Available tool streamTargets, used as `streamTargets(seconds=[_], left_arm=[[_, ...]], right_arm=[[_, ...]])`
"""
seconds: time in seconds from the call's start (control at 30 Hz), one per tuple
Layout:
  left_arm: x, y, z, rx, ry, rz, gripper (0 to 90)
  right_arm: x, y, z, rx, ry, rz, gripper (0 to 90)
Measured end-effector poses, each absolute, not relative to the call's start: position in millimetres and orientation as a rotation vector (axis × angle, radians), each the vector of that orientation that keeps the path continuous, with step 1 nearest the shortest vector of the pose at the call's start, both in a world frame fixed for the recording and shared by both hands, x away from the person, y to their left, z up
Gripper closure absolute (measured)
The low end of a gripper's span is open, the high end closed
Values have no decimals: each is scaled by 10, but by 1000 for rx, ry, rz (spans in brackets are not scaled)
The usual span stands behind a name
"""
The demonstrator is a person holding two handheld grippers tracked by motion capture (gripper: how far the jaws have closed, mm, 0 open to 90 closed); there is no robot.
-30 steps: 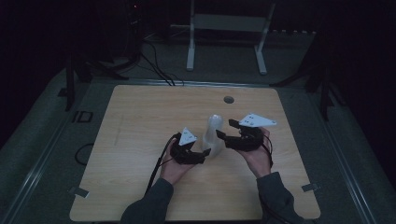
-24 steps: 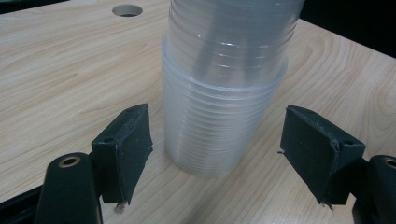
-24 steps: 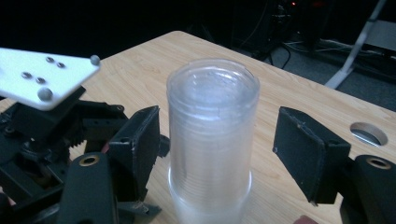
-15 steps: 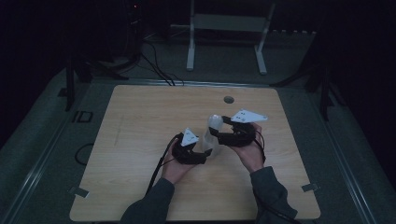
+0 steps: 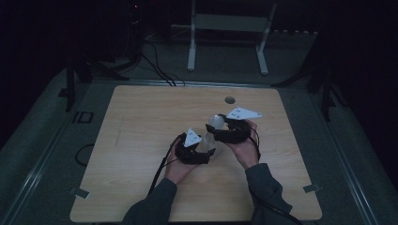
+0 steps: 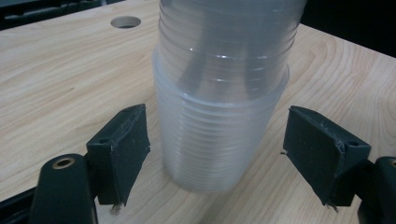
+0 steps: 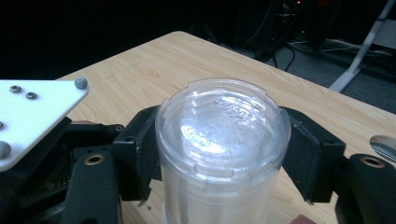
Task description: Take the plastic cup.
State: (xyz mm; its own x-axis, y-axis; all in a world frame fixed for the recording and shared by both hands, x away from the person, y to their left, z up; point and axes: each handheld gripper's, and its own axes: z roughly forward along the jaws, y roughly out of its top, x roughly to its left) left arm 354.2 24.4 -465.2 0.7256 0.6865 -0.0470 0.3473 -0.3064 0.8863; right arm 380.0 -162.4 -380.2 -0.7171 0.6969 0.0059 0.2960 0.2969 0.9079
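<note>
Standing upside down on the pale wooden table (image 5: 141, 140), a stack of clear ribbed plastic cups (image 6: 219, 93) sits between the person's two hands near the table's middle. Raised lettering is moulded into the flat base of the topmost cup (image 7: 223, 126), but it is too faint to read.

At the left of the high view, the left hand (image 5: 180, 166) lies low on the table, holding the left gripper (image 6: 217, 154) level and aimed at the foot of the stack. Its two black jaws stand apart on either side of the lowest cups, a gap showing on each side, and they have just been opening.

To the right, the right hand (image 5: 244, 150) holds the right gripper (image 7: 219, 154) higher, pointing in at the top of the stack from the other side. Its jaws have just been closing, and the black pads now sit against both sides of the upper cup. Beyond the cups, a small round hole (image 5: 229, 100) is cut through the table's far edge.
</note>
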Motion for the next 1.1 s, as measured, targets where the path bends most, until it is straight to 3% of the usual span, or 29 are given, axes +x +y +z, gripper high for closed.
streamTargets(seconds=[0.63, 1.1], left_arm=[[3665, 47, -4668, 1881, 765, 465, 170], [3686, 18, -4707, 1884, 761, 502, 205]], right_arm=[[3793, -1624, -3802, 899, 2180, 1411, 387], [3796, -1614, -3799, 899, 2185, 1418, 388]])
